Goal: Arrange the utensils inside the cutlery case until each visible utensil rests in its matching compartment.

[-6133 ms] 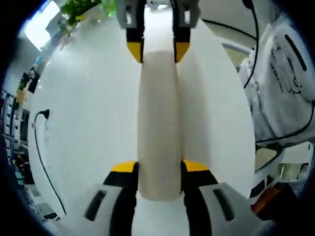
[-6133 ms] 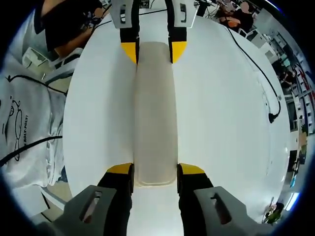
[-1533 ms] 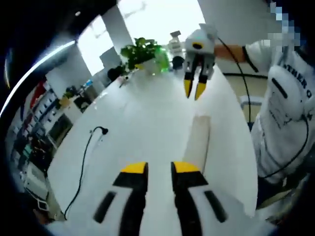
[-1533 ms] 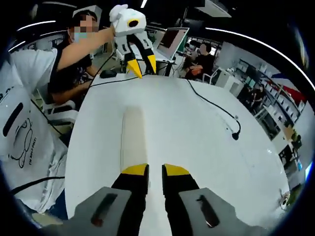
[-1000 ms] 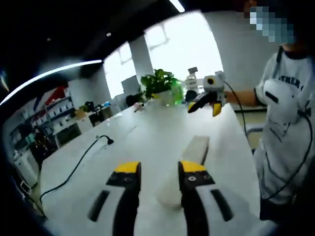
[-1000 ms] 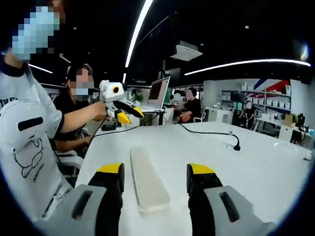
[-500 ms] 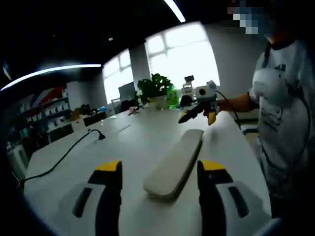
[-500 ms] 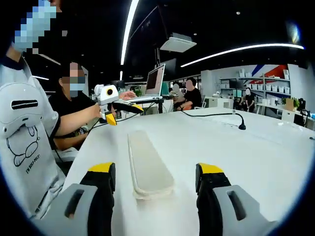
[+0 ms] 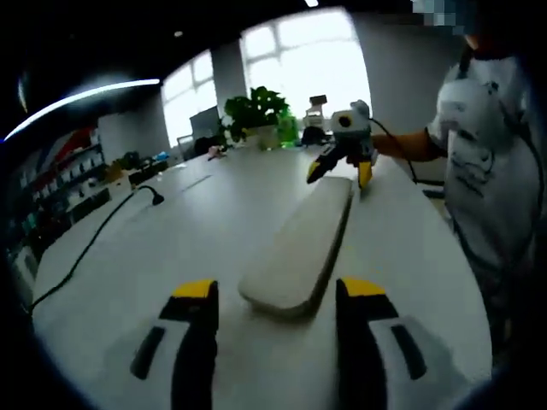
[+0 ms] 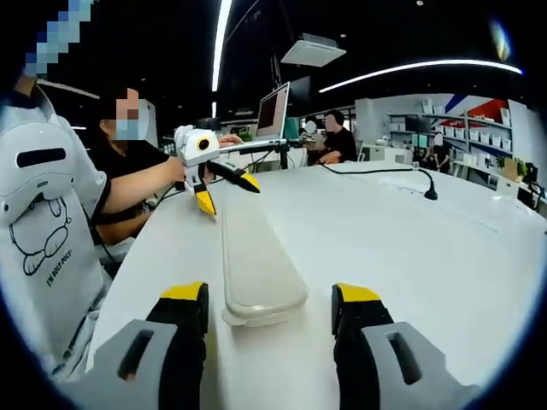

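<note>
A long, closed beige cutlery case [image 9: 303,243] lies flat on the white table [image 9: 171,239]; no utensils are in sight. In the left gripper view my left gripper [image 9: 275,292] is open, low over the table, its yellow-tipped jaws on either side of the case's near end. At the far end my right gripper [image 9: 339,177] is open, with its jaws spread around that end. The right gripper view mirrors this: the right gripper [image 10: 270,295] open astride the case [image 10: 256,256], the left gripper [image 10: 228,193] open at the far end.
A black cable [image 9: 102,231] runs over the table's left part, with a potted plant [image 9: 252,107] at the far end. The person in a white shirt [image 9: 483,162] stands along the table's edge. A laptop [image 10: 278,109], another cable [image 10: 380,171] and a seated person [image 10: 128,166] lie beyond.
Both grippers have opened after being shut 1.5 s ago. They have come down to table level and moved in around the two ends of the case.
</note>
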